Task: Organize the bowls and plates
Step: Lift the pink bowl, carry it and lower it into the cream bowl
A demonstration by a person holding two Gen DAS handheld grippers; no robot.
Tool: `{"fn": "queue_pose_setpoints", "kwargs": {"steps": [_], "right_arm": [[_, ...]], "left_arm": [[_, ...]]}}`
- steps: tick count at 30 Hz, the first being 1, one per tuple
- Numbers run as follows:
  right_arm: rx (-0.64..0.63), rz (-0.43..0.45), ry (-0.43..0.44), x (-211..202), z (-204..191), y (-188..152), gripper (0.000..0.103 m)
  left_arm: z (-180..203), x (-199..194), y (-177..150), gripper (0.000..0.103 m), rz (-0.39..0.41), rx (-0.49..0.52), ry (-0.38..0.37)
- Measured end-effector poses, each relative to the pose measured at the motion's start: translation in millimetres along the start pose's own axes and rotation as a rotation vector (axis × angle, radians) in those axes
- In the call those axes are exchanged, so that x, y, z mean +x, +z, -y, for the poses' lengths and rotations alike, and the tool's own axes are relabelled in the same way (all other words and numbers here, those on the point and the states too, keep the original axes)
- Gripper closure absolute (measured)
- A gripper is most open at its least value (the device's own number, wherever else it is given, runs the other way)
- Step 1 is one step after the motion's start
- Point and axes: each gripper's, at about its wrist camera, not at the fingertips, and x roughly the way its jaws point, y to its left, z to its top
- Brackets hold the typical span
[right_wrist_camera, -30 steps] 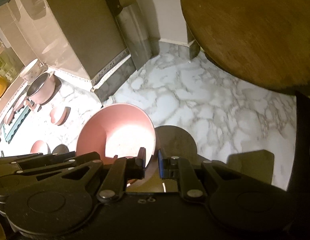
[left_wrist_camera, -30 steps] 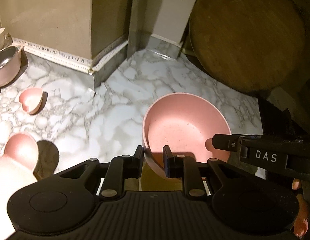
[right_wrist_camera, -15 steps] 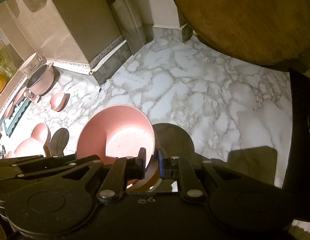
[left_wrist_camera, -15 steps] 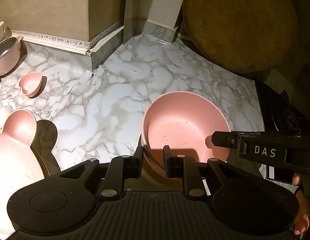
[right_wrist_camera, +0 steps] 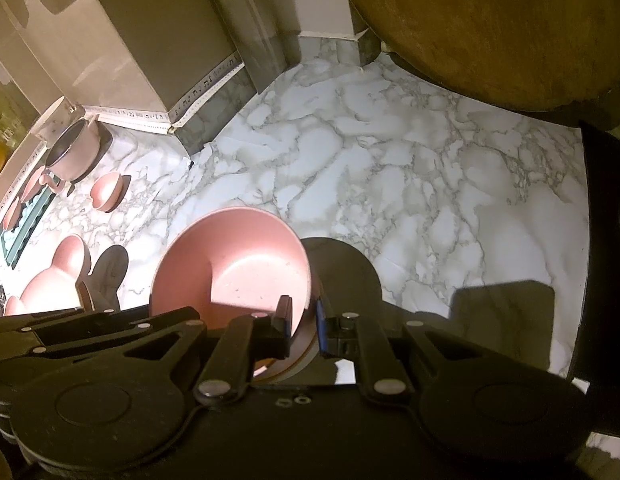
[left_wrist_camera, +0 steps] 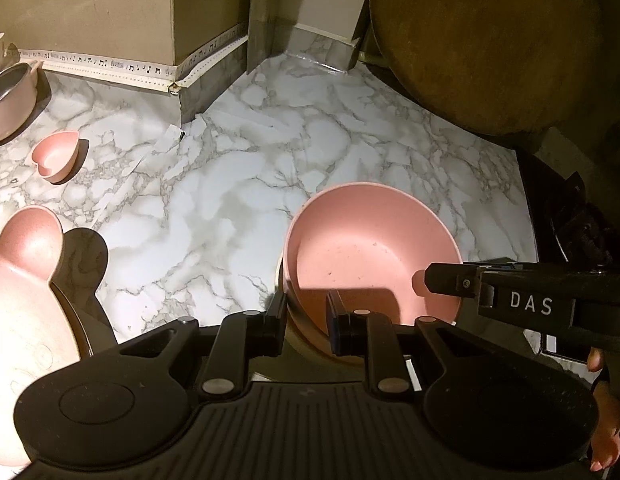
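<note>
- The left hand-held gripper [left_wrist_camera: 306,322] clamps the near rim of the pink bowl [left_wrist_camera: 369,248].
- The right hand-held gripper [right_wrist_camera: 303,326] pinches the same bowl's rim on its right side.
- The bowl is near the marble desk's [left_wrist_camera: 230,184] right edge; whether it touches the desk is unclear.

I saw a marble counter [left_wrist_camera: 214,216] running back to a beige wall [left_wrist_camera: 90,8] edged with music-note trim [left_wrist_camera: 110,65]. A round wooden board [left_wrist_camera: 489,40] leaned at the back right, and a pink pot [right_wrist_camera: 72,152] stood far left.
</note>
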Motion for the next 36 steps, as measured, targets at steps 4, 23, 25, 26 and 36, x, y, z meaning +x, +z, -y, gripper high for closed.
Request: {"fn": "queue_pose_setpoints", "kwargs": {"steps": [4, 23, 25, 26, 36], "right_arm": [[0.002, -0.009, 0.005, 2.2, -0.3, -0.3, 0.089], [-0.003, 0.03, 0.014, -12.8, -6.9, 1.4, 0.075], [-0.006, 0.038, 0.014, -15.9, -9.6, 1.0, 0.073], [-0.008, 0.042, 0.014, -17.5, -11.2, 0.8, 0.071], [-0.043, 0.09, 0.028, -34.8, -34.2, -1.6, 0.065]], "left_arm": [[-0.9, 1.6, 0.5, 0.083, -0.004, -0.004, 0.0], [-0.2, -14.5, 0.2, 0.083, 0.032, 0.017, -0.025], [-1.3, -19.5, -0.8, 0.083, 0.04, 0.017, -0.027], [-2.3, -22.2, -1.1, 0.083, 0.047, 0.017, -0.026], [-20.8, -56.1, -0.6, 0.07, 0.137, 0.008, -0.024]]}}
